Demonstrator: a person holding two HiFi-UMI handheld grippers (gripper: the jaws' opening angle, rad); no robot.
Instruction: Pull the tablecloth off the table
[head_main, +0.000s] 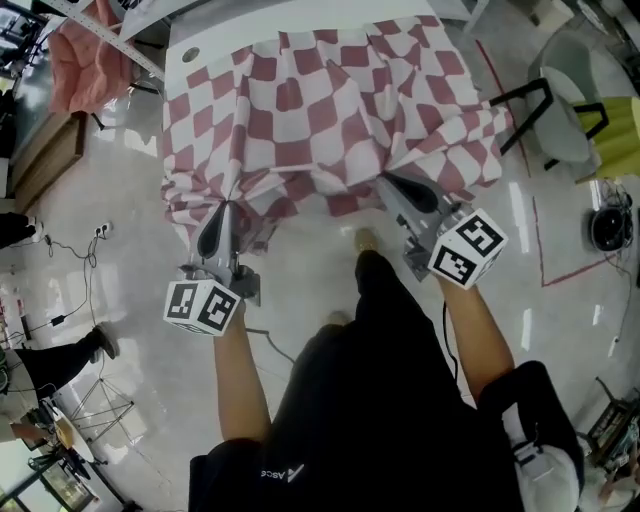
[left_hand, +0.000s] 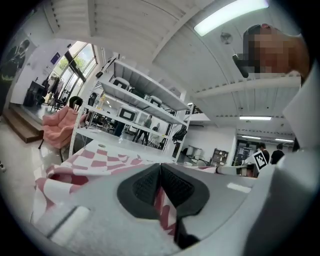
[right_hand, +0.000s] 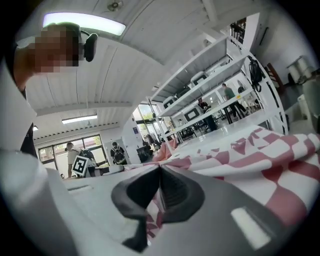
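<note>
Left gripper (head_main: 224, 210) and right gripper (head_main: 386, 181) each clenched a bunched fold of the red-and-white checked tablecloth (head_main: 300, 110) at its near edge. The white table (head_main: 215, 40) showed bare only at its far left corner; the cloth lay over the rest, creased toward both grips.

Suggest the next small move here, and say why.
Probably pull both back toward the person together: the left hand-held gripper and right hand-held gripper are each shut on the tablecloth near its front edge, while most of it lies on the table.
</note>
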